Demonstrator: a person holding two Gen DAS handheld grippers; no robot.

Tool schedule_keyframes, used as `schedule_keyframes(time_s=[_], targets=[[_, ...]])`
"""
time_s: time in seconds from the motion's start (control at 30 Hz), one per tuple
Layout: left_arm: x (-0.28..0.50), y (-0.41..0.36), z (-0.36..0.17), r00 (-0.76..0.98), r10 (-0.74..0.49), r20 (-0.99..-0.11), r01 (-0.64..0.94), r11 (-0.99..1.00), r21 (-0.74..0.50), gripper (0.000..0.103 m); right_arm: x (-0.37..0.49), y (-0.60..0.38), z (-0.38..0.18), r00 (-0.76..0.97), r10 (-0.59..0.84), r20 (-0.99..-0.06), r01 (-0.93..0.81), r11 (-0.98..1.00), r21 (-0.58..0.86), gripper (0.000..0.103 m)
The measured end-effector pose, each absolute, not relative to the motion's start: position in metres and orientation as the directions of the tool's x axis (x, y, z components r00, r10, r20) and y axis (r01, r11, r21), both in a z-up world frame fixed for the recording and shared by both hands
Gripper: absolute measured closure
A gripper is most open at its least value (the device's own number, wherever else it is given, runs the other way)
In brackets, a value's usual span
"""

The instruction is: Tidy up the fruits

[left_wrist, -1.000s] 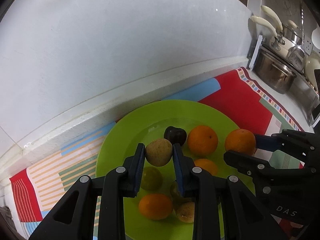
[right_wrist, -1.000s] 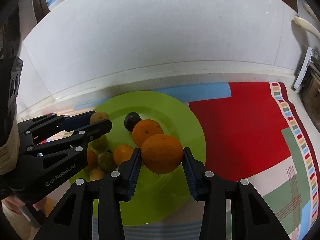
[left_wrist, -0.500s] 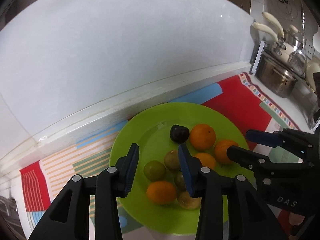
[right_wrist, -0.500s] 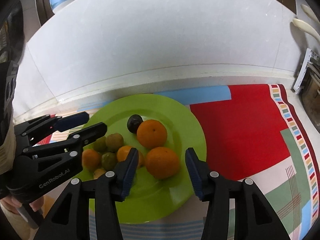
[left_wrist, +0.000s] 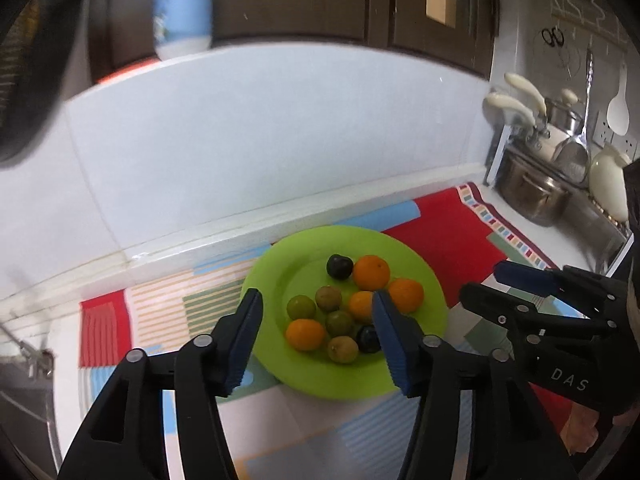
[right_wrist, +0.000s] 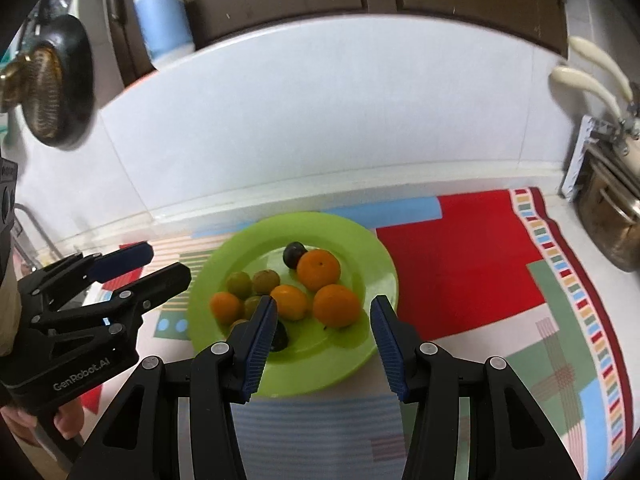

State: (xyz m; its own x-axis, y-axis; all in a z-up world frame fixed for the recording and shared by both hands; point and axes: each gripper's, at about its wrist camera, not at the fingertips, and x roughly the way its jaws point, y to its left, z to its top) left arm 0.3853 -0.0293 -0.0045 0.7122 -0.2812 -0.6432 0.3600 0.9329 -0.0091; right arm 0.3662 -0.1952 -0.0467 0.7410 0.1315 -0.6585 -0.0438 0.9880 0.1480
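The left gripper [left_wrist: 318, 334] was seen raised above the near left rim of the green plate [left_wrist: 430, 294], its fingers [left_wrist: 246, 340] spread wide and nothing held between them. On the plate [right_wrist: 382, 264], which lay on a patterned cloth [right_wrist: 460, 256] over the table, all the fruit was gathered: small green fruits [right_wrist: 239, 282] at the left, a small orange [right_wrist: 226, 306] beside them, two dark plums [right_wrist: 294, 253] at the far and near sides, and larger oranges [right_wrist: 319, 269] toward the right. The right gripper [right_wrist: 322, 330] was likewise held above the plate's near edge, its fingers [right_wrist: 386, 330] parted and empty, with an orange [right_wrist: 336, 305] lying between and beyond them. No fruit could be seen off the plate, so the task was judged nearly or fully done. If a withdrawal was in hand, it was judged best done straight up and back, with both pairs of fingers kept clear of the rim so that the round fruit would not be set rolling.
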Motion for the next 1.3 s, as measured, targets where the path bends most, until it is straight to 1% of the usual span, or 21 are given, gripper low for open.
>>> schedule_keyframes(time_s=[0.1,0.17,0.23,0.43,0.5,0.57,0.67,0.9,1.07,1.3], targets=[[0.365,-0.025,0.006,0.744,-0.255,-0.617,0.331,0.944,0.009,0.042,0.347,-0.197,-0.037,0.756,0.129,-0.642,-0.044,0.988,0.146,0.053],[0.352,-0.023,0.012,0.764,-0.232,-0.602,0.308,0.951,0.024,0.037,0.334,-0.199,-0.031,0.765,0.127,-0.631,-0.043,0.988,0.147,0.053],[0.335,-0.019,0.017,0.783,-0.214,-0.585,0.287,0.957,0.034,0.036,0.32,-0.2,-0.025,0.774,0.121,-0.621,-0.039,0.989,0.145,0.048],[0.294,-0.011,0.024,0.795,-0.189,-0.576,0.244,0.969,0.02,0.027,0.285,-0.203,-0.014,0.791,0.118,-0.6,-0.045,0.99,0.135,0.047],[0.281,-0.009,0.025,0.797,-0.184,-0.576,0.237,0.971,0.018,0.026,0.27,-0.202,-0.01,0.797,0.119,-0.592,-0.051,0.99,0.131,0.047],[0.27,-0.007,0.026,0.797,-0.183,-0.575,0.235,0.972,0.017,0.025,0.262,-0.202,-0.008,0.803,0.116,-0.585,-0.051,0.991,0.127,0.042],[0.251,-0.007,0.027,0.8,-0.18,-0.572,0.235,0.972,0.022,0.022,0.245,-0.201,-0.004,0.813,0.112,-0.572,-0.054,0.992,0.116,0.042],[0.213,-0.004,0.028,0.806,-0.17,-0.568,0.223,0.975,0.024,0.018,0.207,-0.199,0.005,0.827,0.116,-0.551,-0.07,0.992,0.103,0.042],[0.185,-0.003,0.033,0.83,-0.14,-0.539,0.202,0.978,0.056,0.014,0.182,-0.197,0.008,0.833,0.117,-0.54,-0.076,0.992,0.097,0.042],[0.161,-0.002,0.042,0.845,-0.142,-0.515,0.196,0.979,0.052,0.011,0.157,-0.197,0.009,0.835,0.123,-0.536,-0.08,0.991,0.103,0.042]])
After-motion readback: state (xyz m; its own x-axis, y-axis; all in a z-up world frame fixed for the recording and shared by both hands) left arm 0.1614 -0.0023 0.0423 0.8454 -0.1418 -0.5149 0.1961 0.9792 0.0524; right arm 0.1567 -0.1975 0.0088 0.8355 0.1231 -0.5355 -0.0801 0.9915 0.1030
